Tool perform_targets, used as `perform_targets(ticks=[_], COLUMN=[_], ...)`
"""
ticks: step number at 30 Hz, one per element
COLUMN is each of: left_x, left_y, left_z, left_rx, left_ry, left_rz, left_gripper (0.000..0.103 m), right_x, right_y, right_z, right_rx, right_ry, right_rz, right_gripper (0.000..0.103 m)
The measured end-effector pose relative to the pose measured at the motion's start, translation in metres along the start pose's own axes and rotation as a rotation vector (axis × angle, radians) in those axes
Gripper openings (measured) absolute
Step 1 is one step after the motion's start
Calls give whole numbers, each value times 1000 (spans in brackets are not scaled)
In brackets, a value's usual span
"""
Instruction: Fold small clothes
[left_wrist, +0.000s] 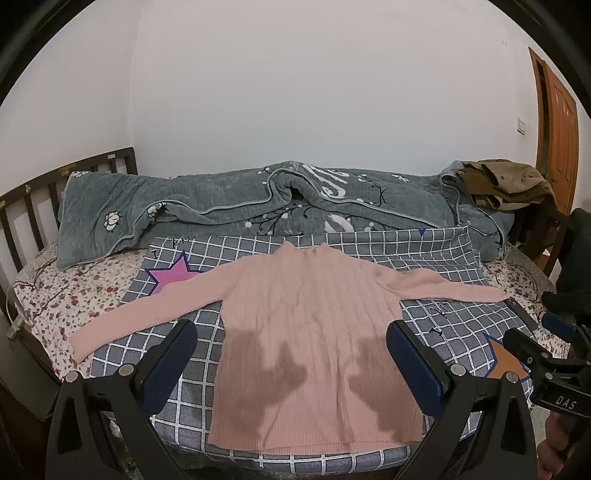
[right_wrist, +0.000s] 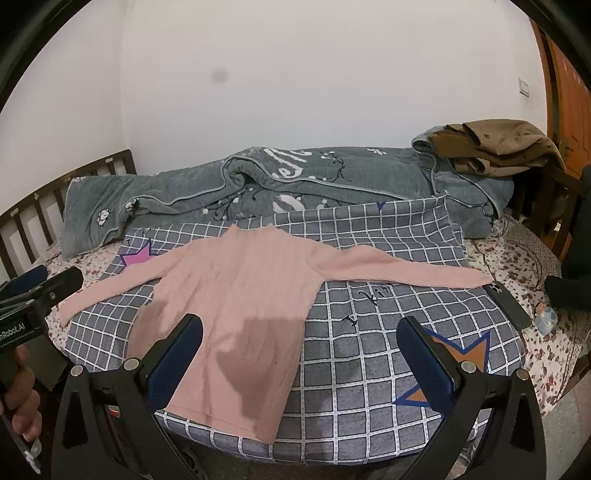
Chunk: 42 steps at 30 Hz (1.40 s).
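Pink ribbed sweater (left_wrist: 310, 332) lies flat, sleeves outspread.

A pink ribbed sweater (left_wrist: 314, 325) lies flat and unfolded, front or back up I can't tell, filling the middle of the left wrist view. Its high collar points toward the top of the frame, its hem toward the bottom edge. Both sleeves are spread wide: one runs down toward the lower left, the other stretches out to the right, its cuff near the right edge. In the right wrist view the sweater (right_wrist: 236, 317) sits left of centre, body slanting toward the lower middle, the long right sleeve reaching across toward the right side. Dark shadows fall across its lower half.
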<state>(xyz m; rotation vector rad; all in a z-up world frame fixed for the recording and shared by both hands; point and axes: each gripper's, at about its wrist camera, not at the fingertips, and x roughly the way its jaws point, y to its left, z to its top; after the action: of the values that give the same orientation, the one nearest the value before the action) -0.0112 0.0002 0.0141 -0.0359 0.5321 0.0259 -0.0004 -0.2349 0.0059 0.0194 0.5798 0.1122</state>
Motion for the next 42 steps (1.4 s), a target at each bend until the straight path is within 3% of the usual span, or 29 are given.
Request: perform_targets(ticks=[42], left_x=[0], left_y=[2], left_z=[-1], left_rx=[-2], left_ry=[-9], left_rz=[12], left_gripper=[103], right_x=[-1], right_y=[-3], right_z=[-4], right_rx=[26], right_ry=[-5], right_rz=[8], right_gripper=[103])
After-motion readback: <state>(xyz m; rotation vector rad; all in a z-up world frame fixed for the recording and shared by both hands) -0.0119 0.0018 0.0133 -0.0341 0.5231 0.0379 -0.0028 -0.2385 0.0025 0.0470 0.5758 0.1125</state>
